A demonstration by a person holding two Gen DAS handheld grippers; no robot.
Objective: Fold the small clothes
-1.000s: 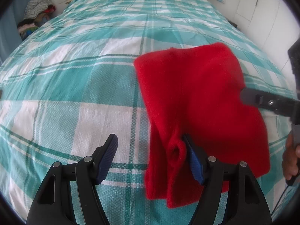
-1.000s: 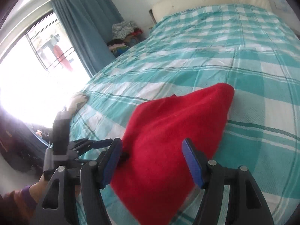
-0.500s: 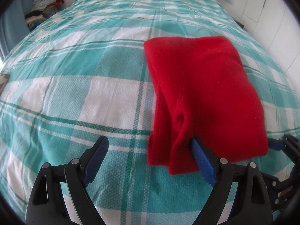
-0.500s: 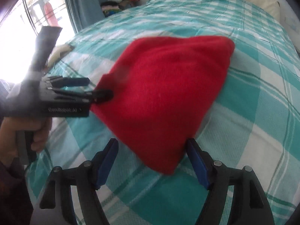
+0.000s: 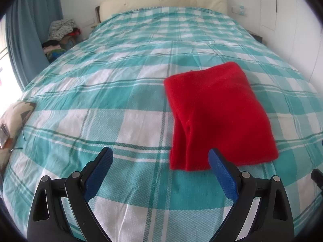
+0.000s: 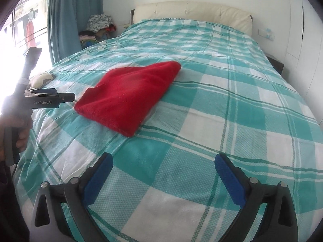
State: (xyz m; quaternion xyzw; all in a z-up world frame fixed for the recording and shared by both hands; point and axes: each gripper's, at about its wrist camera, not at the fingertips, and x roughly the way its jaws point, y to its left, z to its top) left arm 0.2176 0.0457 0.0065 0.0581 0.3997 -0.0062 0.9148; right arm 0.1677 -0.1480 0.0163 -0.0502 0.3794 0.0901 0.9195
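A red garment (image 5: 218,117) lies folded flat on the green-and-white checked bedsheet (image 5: 121,104), free of both grippers. My left gripper (image 5: 160,159) hovers over the sheet just short of the garment's near left corner. Its jaws are opening, with only sheet between them. In the right wrist view the garment (image 6: 129,94) lies farther off to the left. My right gripper (image 6: 163,161) is over bare sheet (image 6: 222,104); its jaws are opening too and hold nothing. That view also shows the left gripper (image 6: 60,94) from the side, held by a hand (image 6: 20,125) beside the garment's left corner.
A pile of clothes (image 5: 60,30) sits by the blue curtain (image 5: 26,40) at the far left. A cream headboard (image 5: 161,2) closes the far end of the bed. A patterned cushion (image 5: 16,113) lies at the bed's left edge. White cupboard doors (image 5: 292,20) stand on the right.
Both grippers have let go of the red garment, spread their jaws wider and drawn back from it. The garment has dropped flat onto the sheet.
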